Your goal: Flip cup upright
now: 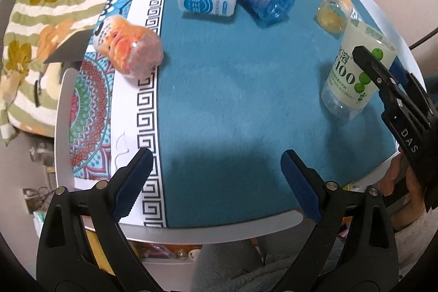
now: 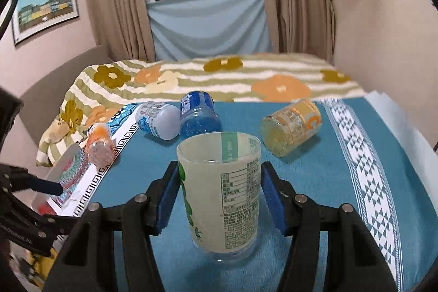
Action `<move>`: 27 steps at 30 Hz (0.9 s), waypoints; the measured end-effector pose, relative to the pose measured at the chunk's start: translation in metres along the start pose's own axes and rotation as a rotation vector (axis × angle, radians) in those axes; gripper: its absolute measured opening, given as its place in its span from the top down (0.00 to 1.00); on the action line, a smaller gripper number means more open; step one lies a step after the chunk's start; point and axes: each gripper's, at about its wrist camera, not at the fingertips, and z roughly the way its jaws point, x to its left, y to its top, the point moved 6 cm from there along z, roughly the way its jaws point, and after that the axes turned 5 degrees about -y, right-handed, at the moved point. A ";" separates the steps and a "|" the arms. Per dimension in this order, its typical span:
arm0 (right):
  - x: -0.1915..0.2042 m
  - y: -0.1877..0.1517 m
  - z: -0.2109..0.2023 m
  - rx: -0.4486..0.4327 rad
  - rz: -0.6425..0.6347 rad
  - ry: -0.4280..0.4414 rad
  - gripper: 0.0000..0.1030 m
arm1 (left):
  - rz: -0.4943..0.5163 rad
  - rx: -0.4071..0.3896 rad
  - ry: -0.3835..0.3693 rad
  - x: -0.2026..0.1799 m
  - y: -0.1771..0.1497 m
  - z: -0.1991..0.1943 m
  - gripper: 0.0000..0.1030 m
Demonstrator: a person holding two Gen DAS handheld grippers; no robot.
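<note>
The upright cup (image 2: 219, 199) — labelled "100", perhaps "C100" — is flanked by the parted right tongs (image 2: 220, 196); left tongs (image 1: 216, 182) are spread at 6 o'clock.

My left gripper (image 1: 216, 182): black plastic arms, silver round rivets, blue textured pads (image 1: 299, 182). My right gripper (image 2: 219, 199): same black arms, silver rivets, blue pads (image 2: 269, 199), white letters "DAS" on its body. Bare skin of my right hand (image 1: 402, 182), at four o'clock.
</note>
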 end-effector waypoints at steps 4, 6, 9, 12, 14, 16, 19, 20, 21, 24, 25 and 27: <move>0.008 -0.008 -0.009 -0.019 -0.038 -0.009 0.47 | 0.001 0.009 -0.005 -0.003 -0.008 0.003 0.03; 0.011 -0.013 -0.014 -0.016 -0.045 -0.010 0.47 | 0.008 0.010 -0.007 -0.005 -0.011 0.003 0.03; 0.012 -0.020 -0.020 -0.008 -0.050 -0.010 0.47 | 0.011 0.006 -0.006 -0.008 -0.013 0.002 0.03; 0.012 -0.024 -0.023 -0.001 -0.048 -0.009 0.46 | 0.008 -0.001 -0.007 -0.010 -0.016 -0.001 0.03; 0.012 -0.025 -0.024 -0.003 -0.049 -0.008 0.44 | 0.009 -0.005 -0.003 -0.011 -0.016 -0.003 0.03; 0.012 -0.026 -0.024 -0.003 -0.049 -0.008 0.44 | 0.009 -0.008 0.001 -0.010 -0.017 -0.004 0.03; 0.012 -0.026 -0.024 -0.002 -0.046 -0.007 0.42 | 0.006 -0.012 0.005 -0.009 -0.019 -0.006 0.03; 0.013 -0.027 -0.023 0.009 -0.041 -0.004 0.37 | 0.005 -0.013 0.006 -0.009 -0.019 -0.007 0.03; 0.013 -0.028 -0.022 0.019 -0.036 -0.008 0.32 | 0.004 -0.016 0.008 -0.009 -0.020 -0.008 0.03; 0.013 -0.029 -0.023 0.012 -0.026 -0.004 0.16 | -0.002 -0.023 0.011 -0.008 -0.021 -0.011 0.03; 0.013 -0.028 -0.024 0.004 -0.027 0.002 0.16 | -0.003 -0.025 0.012 -0.007 -0.021 -0.012 0.03; 0.014 -0.028 -0.024 0.008 -0.030 0.007 0.15 | -0.009 -0.030 0.014 -0.006 -0.023 -0.015 0.03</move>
